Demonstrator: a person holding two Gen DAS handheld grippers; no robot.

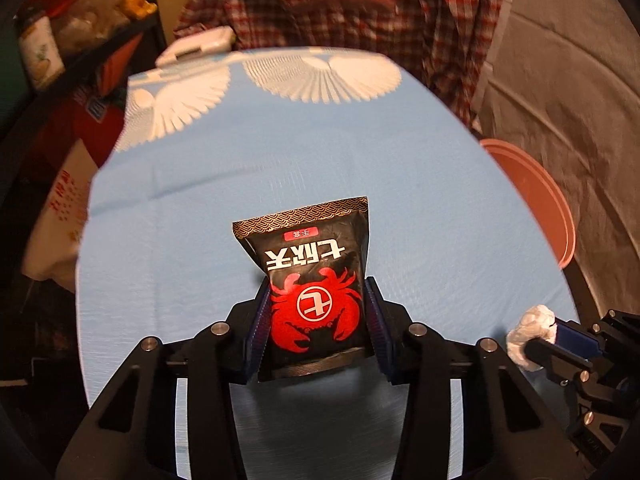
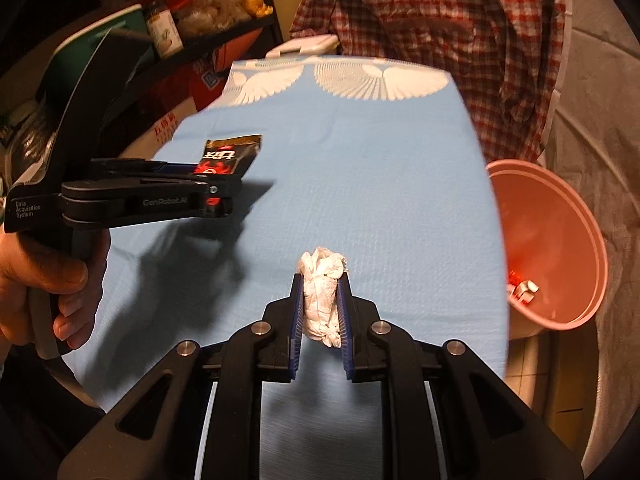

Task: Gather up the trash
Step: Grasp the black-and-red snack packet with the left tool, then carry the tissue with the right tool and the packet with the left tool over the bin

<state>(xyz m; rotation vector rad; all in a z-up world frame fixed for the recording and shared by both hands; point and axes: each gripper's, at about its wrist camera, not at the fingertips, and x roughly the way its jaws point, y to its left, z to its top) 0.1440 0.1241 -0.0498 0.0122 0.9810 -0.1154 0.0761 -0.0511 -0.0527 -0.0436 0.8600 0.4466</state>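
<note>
Loads of bare blue tablecloth [image 1: 320, 160] ahead of both claws. Left gripper [image 1: 316, 316] pinches a black snack packet [image 1: 312, 280] with a red crab, right gripper [image 2: 320, 312] squeezes a crumpled white tissue [image 2: 322, 292], pink bin [image 2: 560, 248] off the table's right edge

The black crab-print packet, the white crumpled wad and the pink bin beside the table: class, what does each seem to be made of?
Black crab-print packet: probably plastic film, slightly glossy, with crimped end seams.
White crumpled wad: likely tissue paper, matte, with soft irregular creases.
Pink bin: seemingly moulded plastic, smooth, with an even rolled rim.
</note>
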